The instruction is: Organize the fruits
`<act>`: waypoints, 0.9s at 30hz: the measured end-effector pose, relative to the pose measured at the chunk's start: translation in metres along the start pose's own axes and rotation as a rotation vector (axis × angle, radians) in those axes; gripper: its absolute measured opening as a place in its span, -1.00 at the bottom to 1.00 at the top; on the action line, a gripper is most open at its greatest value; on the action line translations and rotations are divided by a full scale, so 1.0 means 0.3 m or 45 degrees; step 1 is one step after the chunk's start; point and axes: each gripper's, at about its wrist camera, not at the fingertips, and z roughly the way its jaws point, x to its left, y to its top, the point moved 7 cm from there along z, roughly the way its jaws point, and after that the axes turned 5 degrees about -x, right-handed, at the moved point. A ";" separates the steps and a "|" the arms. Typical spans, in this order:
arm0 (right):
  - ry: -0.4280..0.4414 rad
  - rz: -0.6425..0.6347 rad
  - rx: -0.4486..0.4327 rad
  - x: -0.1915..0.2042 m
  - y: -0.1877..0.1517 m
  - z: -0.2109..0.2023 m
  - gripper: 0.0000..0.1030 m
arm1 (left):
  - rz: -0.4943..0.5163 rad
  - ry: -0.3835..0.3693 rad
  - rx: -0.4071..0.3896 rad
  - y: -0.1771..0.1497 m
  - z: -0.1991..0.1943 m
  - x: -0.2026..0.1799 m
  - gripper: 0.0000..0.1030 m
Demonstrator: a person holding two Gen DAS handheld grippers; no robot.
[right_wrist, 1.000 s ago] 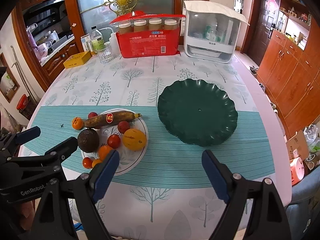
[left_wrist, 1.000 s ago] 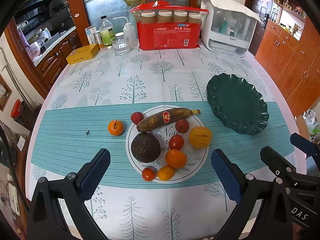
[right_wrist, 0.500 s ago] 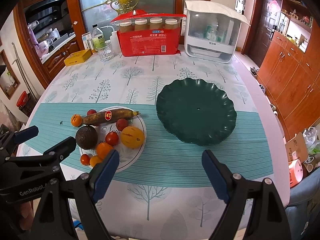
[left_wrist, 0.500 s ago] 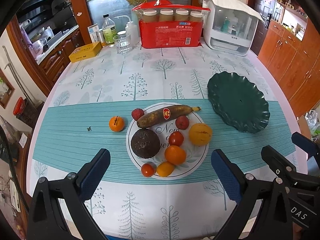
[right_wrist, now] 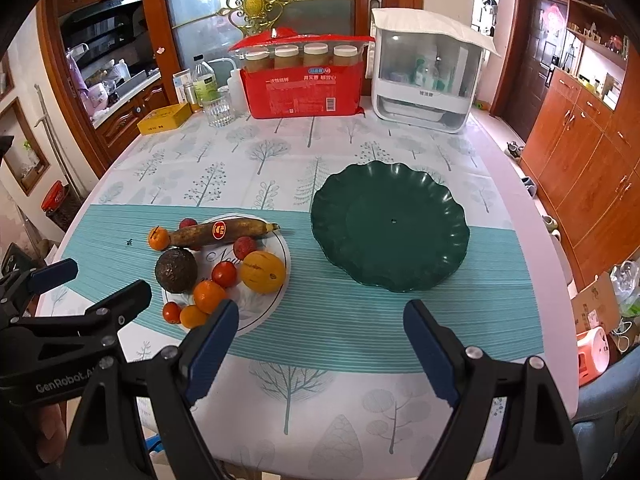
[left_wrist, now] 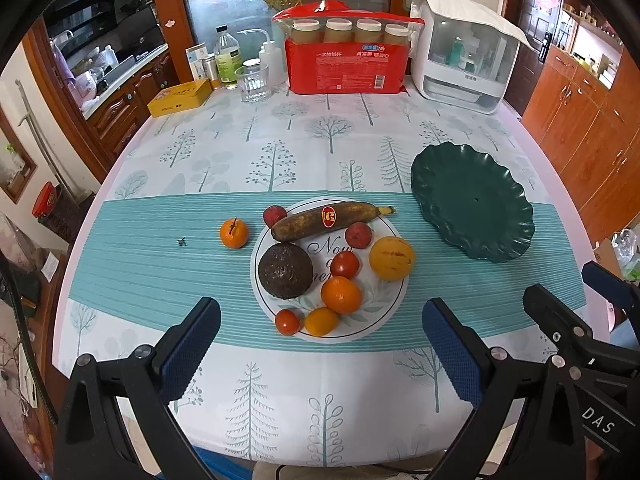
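A white plate (left_wrist: 384,304) holds a browned banana (left_wrist: 328,220), a dark avocado (left_wrist: 285,271), a yellow melon-like fruit (left_wrist: 391,258), oranges, tomatoes and red lychees. One small orange (left_wrist: 233,233) lies on the cloth left of the plate. To the right stands a green scalloped plate (left_wrist: 472,200) (right_wrist: 390,232) with nothing on it. My left gripper (left_wrist: 320,332) hangs open over the plate's near edge, holding nothing. My right gripper (right_wrist: 320,336) is open above the cloth between both plates, also holding nothing. The same fruit plate (right_wrist: 276,256) shows in the right wrist view.
At the table's far side stand a red package of cups (left_wrist: 346,60), a white lidded container (left_wrist: 464,56), a glass (left_wrist: 253,84), bottles and a yellow box (left_wrist: 180,98). Wooden cabinets line the right. A small dark speck (left_wrist: 182,242) lies on the cloth.
Both grippers have drawn back and risen slightly, so the table looks a little farther. The fruit and the plates have not moved. Both stay open.
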 end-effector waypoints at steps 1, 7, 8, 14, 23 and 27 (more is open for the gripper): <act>0.001 0.000 -0.003 -0.001 0.000 -0.002 0.65 | -0.002 0.002 -0.001 -0.002 -0.003 0.001 0.95; 0.005 -0.010 -0.007 0.014 -0.001 -0.004 0.65 | -0.004 0.025 0.000 -0.011 -0.015 0.022 0.95; 0.006 -0.014 -0.005 0.021 -0.002 -0.002 0.65 | -0.006 0.027 0.000 -0.011 -0.016 0.028 0.95; 0.000 -0.032 -0.002 0.053 0.003 0.020 0.65 | 0.002 0.036 -0.017 0.003 0.002 0.058 0.95; 0.005 -0.080 -0.011 0.138 0.057 0.096 0.65 | -0.030 0.022 -0.076 0.076 0.048 0.178 0.95; 0.031 -0.080 0.006 0.170 0.082 0.146 0.65 | -0.092 0.018 -0.108 0.117 0.074 0.262 0.95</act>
